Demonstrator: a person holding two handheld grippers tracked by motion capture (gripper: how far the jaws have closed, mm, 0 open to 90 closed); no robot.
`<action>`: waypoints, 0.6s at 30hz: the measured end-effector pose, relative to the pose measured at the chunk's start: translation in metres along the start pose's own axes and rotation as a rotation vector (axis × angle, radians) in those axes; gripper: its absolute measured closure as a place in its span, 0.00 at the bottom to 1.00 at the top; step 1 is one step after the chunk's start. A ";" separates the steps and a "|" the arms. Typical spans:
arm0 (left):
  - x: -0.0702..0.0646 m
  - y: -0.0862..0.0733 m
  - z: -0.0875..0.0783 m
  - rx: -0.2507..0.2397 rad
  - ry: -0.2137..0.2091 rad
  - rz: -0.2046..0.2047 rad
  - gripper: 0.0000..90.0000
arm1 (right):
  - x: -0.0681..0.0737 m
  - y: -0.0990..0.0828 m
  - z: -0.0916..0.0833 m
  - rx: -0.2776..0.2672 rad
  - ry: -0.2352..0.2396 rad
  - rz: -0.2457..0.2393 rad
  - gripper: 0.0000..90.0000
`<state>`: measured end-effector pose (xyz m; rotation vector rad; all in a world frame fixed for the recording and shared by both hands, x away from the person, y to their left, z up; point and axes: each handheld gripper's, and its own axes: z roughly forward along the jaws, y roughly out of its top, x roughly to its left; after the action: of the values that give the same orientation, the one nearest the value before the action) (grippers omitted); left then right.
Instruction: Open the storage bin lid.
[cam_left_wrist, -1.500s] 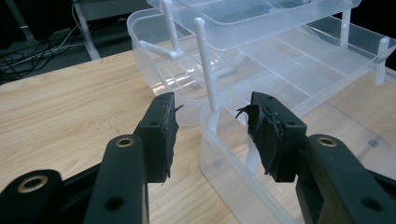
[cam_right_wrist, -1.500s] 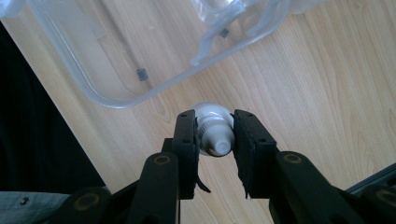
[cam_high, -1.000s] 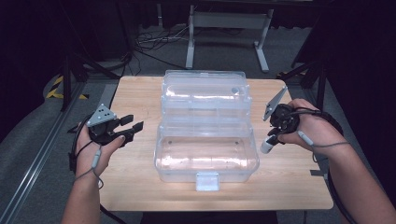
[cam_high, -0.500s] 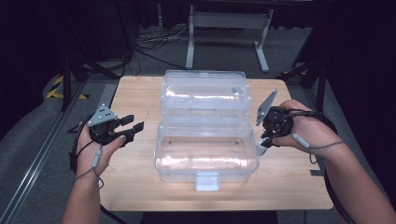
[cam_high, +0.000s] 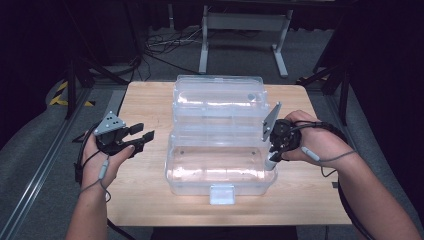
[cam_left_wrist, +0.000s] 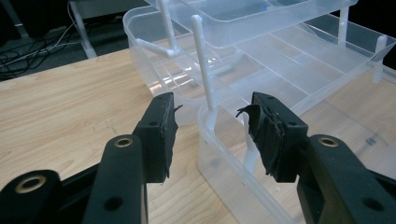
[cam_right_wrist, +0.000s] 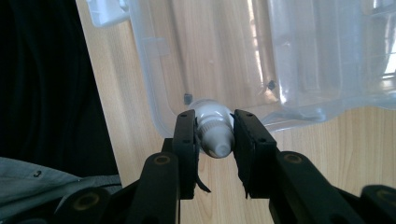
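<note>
Presently the right gripper (cam_right_wrist: 214, 135) has its jaws clenched on a small white bottle (cam_right_wrist: 215, 130) above the clear organiser box (cam_high: 220, 135) on the tabletop (cam_high: 145, 100); left gripper (cam_left_wrist: 212, 128) jaws released, beside the box.

My high view looks forward and down over the whole table (cam_high: 150, 200). Each gripper view sits close behind its own fingers, and all share the clear organizer box (cam_high: 220, 150) beyond the fingertips.

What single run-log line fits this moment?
left hand-held gripper: open, beside clear box | right hand-held gripper: shut on small white bottle, above the box's edge
</note>
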<state>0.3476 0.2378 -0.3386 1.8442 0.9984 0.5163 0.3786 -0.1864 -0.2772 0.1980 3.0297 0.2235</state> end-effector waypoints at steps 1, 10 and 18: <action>0.000 0.000 0.000 0.001 0.001 0.000 0.57 | 0.000 0.001 0.002 0.003 0.000 -0.005 0.79; 0.000 -0.001 0.001 0.006 -0.002 0.001 0.57 | 0.002 0.009 0.019 0.009 0.025 -0.031 0.79; 0.000 -0.001 0.002 0.014 -0.003 0.008 0.56 | -0.001 0.012 0.035 0.030 0.048 -0.039 0.79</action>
<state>0.3490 0.2367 -0.3404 1.8618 0.9948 0.5124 0.3847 -0.1704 -0.3098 0.1382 3.0827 0.1822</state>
